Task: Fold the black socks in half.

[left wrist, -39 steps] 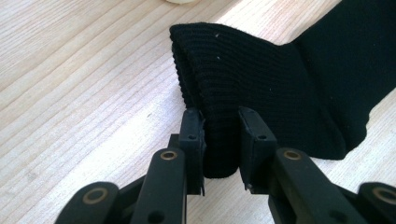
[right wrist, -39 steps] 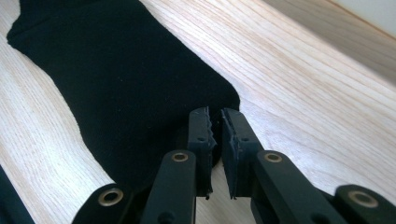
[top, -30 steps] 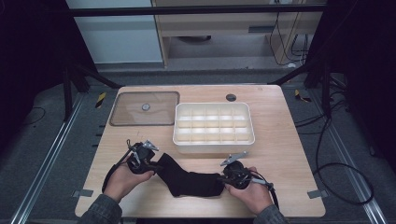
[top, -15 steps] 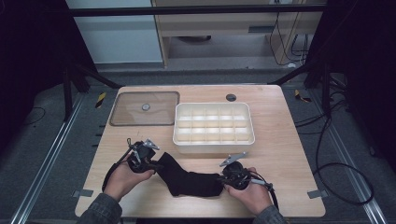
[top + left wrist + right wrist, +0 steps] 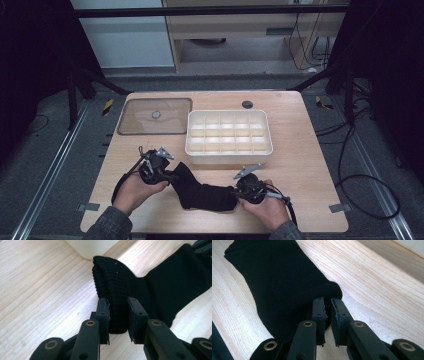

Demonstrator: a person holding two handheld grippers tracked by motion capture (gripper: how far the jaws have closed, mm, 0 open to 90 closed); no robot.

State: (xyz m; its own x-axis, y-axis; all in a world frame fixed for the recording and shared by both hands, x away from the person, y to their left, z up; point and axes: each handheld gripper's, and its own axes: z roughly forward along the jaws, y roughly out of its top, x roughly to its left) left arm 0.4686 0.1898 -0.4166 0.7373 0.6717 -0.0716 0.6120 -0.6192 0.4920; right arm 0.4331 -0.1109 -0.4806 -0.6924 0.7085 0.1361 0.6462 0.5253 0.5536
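Note:
A black sock (image 5: 205, 192) lies stretched across the near part of the wooden table (image 5: 310, 165), between my two grippers. My left gripper (image 5: 172, 176) is shut on the sock's ribbed cuff (image 5: 117, 282), which bulges up between the jaws of the left gripper (image 5: 118, 315). My right gripper (image 5: 234, 192) holds the other end. In the right gripper view the toe end of the sock (image 5: 282, 285) runs in between the nearly touching jaws of the right gripper (image 5: 328, 312). A hand holds each gripper from the table's near edge.
A white box (image 5: 229, 150) divided into several compartments stands just beyond the sock, mid-table. A clear flat lid (image 5: 155, 116) with a small knob lies at the back left. A dark round grommet (image 5: 247, 104) sits near the far edge.

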